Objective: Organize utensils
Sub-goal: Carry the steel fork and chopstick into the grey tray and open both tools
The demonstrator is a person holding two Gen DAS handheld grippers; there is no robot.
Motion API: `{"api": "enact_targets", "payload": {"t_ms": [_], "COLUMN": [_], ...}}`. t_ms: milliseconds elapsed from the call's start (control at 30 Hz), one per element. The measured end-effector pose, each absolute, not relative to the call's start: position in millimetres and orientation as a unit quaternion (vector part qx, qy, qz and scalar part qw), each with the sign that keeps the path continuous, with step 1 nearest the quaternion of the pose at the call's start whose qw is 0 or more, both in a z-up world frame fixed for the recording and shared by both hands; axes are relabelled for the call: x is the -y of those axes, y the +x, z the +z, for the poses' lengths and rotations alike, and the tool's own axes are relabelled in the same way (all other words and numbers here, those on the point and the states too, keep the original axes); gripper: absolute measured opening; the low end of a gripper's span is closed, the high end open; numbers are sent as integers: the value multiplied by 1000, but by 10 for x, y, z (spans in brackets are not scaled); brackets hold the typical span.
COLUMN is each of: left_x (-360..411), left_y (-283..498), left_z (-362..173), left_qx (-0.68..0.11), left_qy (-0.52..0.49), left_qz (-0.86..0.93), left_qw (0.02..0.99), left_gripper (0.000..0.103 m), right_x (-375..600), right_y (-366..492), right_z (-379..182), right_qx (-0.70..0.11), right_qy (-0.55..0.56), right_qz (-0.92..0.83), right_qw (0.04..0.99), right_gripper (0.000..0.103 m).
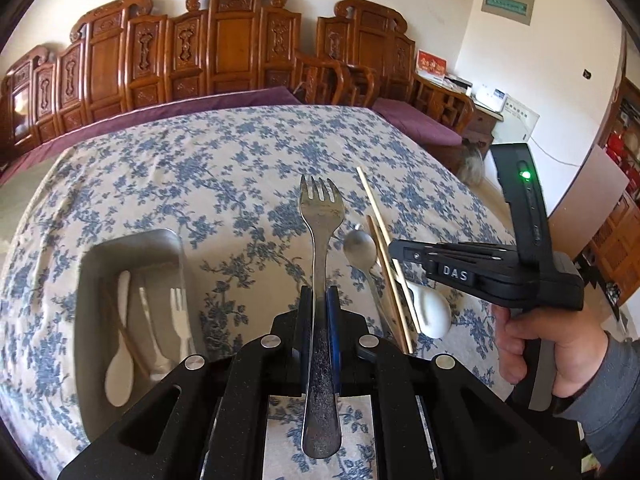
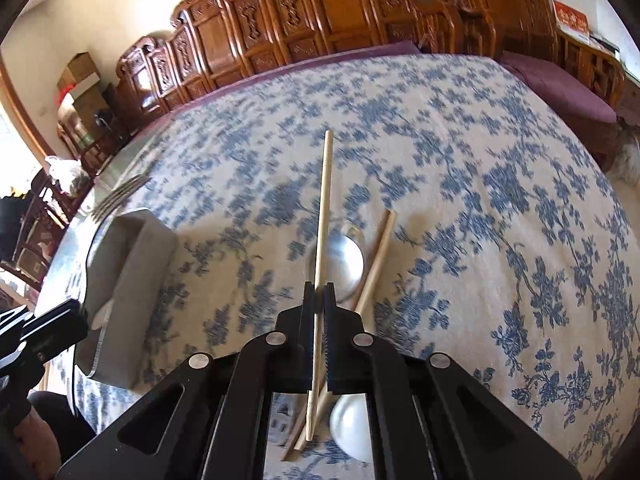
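Note:
My left gripper (image 1: 320, 294) is shut on a metal fork (image 1: 322, 216), tines pointing away, held above the floral tablecloth. To its left the grey tray (image 1: 90, 280) holds a white spoon (image 1: 120, 364), a fork (image 1: 178, 316) and other utensils. My right gripper (image 2: 319, 292) is shut on one wooden chopstick (image 2: 325, 200), lifted off the cloth. Below it lie a second chopstick (image 2: 378, 258), a metal spoon (image 2: 346, 264) and a white ceramic spoon (image 2: 352, 420). The left wrist view shows the right gripper (image 1: 394, 250) over the metal spoon (image 1: 360, 246) and white spoon (image 1: 434, 314).
The table wears a blue floral cloth (image 2: 480, 200). Carved wooden chairs (image 1: 236, 40) with purple cushions line the far edge. A hand (image 1: 560, 344) grips the right tool. The grey tray (image 2: 132, 248) sits at the left in the right wrist view, with the held fork's tines (image 2: 120, 196) above it.

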State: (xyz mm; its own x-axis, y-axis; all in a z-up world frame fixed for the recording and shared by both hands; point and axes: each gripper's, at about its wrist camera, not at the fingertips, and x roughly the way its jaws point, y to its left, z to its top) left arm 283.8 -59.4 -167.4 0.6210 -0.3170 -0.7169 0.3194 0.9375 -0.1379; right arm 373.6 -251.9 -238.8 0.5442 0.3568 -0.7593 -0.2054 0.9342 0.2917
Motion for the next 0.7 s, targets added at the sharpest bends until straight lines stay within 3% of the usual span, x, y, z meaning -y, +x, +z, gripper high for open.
{"api": "enact_targets", "payload": {"t_ms": [433, 700], "left_x": [246, -162], "left_y": [2817, 2916], "left_z": [-1541, -1773], "left_qx": [-398, -415], "left_qy": [8, -8], "left_qz": [-142, -103], "left_qw": [906, 904], "left_gripper": [6, 6], "right_x": [2101, 1884], "right_y": [3562, 3466], "right_z": [-2019, -1942], "right_qx": [-414, -411], "right_qy": [80, 61], "right_qz": [217, 240], "right_qw": [880, 877], "right_gripper": [5, 5]}}
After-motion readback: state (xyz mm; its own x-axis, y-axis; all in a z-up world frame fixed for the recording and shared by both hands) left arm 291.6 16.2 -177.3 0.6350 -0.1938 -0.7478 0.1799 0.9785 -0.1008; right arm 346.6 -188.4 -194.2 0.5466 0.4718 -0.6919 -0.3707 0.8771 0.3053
